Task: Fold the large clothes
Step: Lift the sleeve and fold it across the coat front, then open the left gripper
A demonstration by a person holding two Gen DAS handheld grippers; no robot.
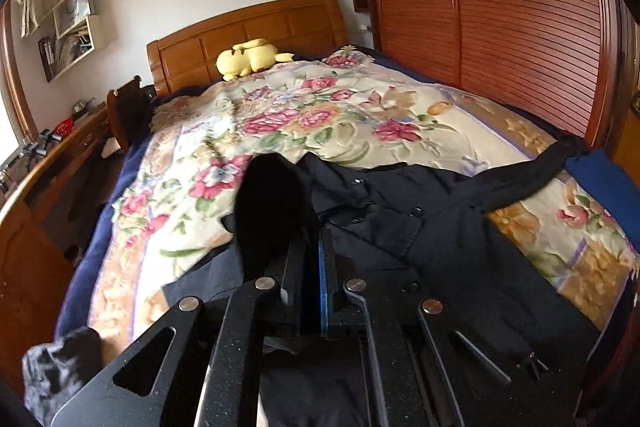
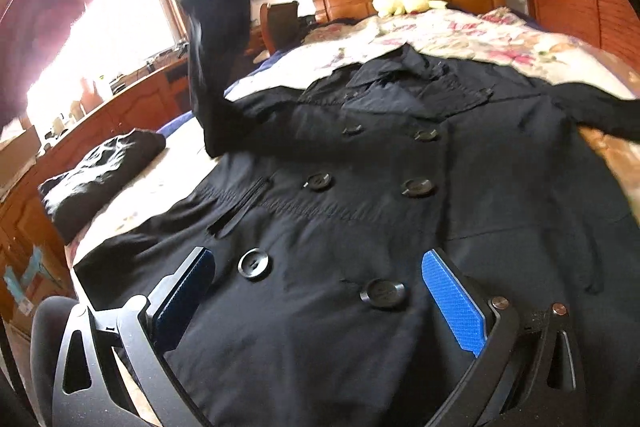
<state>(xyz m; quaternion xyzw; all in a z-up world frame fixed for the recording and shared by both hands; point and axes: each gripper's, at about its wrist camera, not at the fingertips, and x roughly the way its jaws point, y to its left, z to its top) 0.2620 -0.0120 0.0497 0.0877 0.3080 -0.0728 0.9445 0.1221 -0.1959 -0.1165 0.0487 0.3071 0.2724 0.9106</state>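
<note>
A dark navy double-breasted coat (image 2: 360, 187) lies face up on the floral bedspread, collar toward the headboard; it also shows in the left wrist view (image 1: 440, 227). My left gripper (image 1: 310, 247) is shut on the cuff of the coat's left sleeve (image 1: 272, 211) and holds it raised above the bed. In the right wrist view that sleeve (image 2: 216, 47) rises steeply up and to the left. My right gripper (image 2: 320, 291) is open and empty, jaws wide apart just above the coat's lower front. The other sleeve (image 2: 600, 115) stretches out to the right.
A folded dark garment (image 2: 100, 175) lies on the bed's left edge. A yellow plush toy (image 1: 248, 59) sits by the wooden headboard (image 1: 248, 31). A wooden desk (image 1: 48, 163) runs along the left and a slatted wardrobe (image 1: 500, 7) along the right. A blue cloth (image 1: 600, 179) lies at the bed's right edge.
</note>
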